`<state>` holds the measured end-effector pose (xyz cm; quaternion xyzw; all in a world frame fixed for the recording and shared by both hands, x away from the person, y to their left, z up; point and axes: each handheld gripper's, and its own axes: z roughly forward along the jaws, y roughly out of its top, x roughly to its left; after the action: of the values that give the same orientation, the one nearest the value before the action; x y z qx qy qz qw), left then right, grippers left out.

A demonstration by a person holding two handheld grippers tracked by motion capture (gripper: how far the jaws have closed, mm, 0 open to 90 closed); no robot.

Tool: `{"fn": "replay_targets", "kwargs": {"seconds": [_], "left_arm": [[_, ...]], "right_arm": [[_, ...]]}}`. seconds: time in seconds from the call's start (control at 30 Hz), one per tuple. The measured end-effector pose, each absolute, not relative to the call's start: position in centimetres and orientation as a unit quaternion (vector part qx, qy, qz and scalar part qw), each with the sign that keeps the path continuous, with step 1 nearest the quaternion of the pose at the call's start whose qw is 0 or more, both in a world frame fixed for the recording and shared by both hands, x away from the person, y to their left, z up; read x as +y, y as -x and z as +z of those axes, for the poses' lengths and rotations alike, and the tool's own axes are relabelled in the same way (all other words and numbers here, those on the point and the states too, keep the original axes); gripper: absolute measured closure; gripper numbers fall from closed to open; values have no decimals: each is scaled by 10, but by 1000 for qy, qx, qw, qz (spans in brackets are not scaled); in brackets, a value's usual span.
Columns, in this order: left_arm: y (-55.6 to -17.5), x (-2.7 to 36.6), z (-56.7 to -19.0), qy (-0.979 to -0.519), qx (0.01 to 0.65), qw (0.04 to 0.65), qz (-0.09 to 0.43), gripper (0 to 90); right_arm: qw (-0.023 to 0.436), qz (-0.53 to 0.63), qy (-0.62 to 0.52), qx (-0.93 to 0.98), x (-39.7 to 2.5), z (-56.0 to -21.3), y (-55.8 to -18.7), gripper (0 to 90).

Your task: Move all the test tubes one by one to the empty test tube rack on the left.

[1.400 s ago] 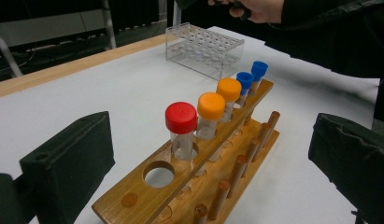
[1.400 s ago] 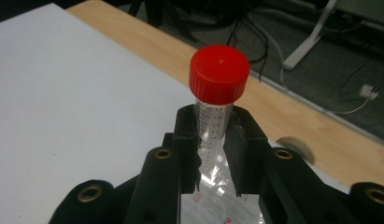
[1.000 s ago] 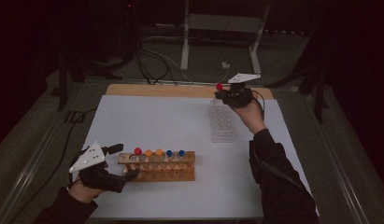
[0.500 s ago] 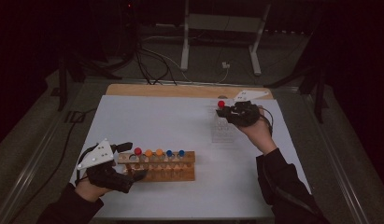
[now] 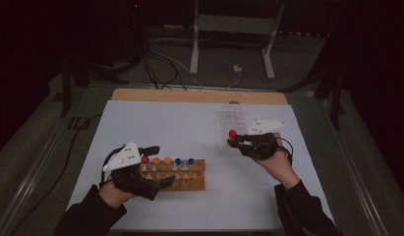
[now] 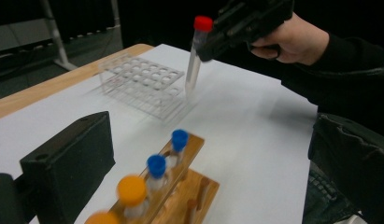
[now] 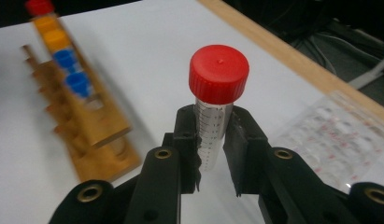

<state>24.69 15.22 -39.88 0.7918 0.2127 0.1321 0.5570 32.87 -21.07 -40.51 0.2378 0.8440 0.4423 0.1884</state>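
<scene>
The right gripper is clamped on a red-capped tube just below its cap, long axis upright, held in the air. The clear rack lies just beyond it; the wooden rack sits well apart toward the left gripper, whose jaws stand apart, empty, straddling that rack's end.

Clear plastic tube with glossy red cap; varnished wooden rack; transparent plastic rack; matt white desk cover, wood edge.
</scene>
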Motion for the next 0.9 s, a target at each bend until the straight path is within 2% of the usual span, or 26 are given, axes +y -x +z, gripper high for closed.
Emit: {"fn": "replay_targets", "kwargs": {"seconds": [0.53,0.67,0.73,0.9], "left_arm": [[-260,75,-396,-805,185,554,101,29],[-262,56,-400,-804,175,561,92,86],[-264,47,-403,-805,172,561,92,162],[-266,28,-408,-814,155,551,95,260]], "right_arm": [[151,439,-204,862,-204,-426,-270,749],[150,440,-198,863,-204,-426,-262,749],[146,442,-197,863,-204,-427,-260,749],[143,442,-195,864,-205,-428,-258,749]]}}
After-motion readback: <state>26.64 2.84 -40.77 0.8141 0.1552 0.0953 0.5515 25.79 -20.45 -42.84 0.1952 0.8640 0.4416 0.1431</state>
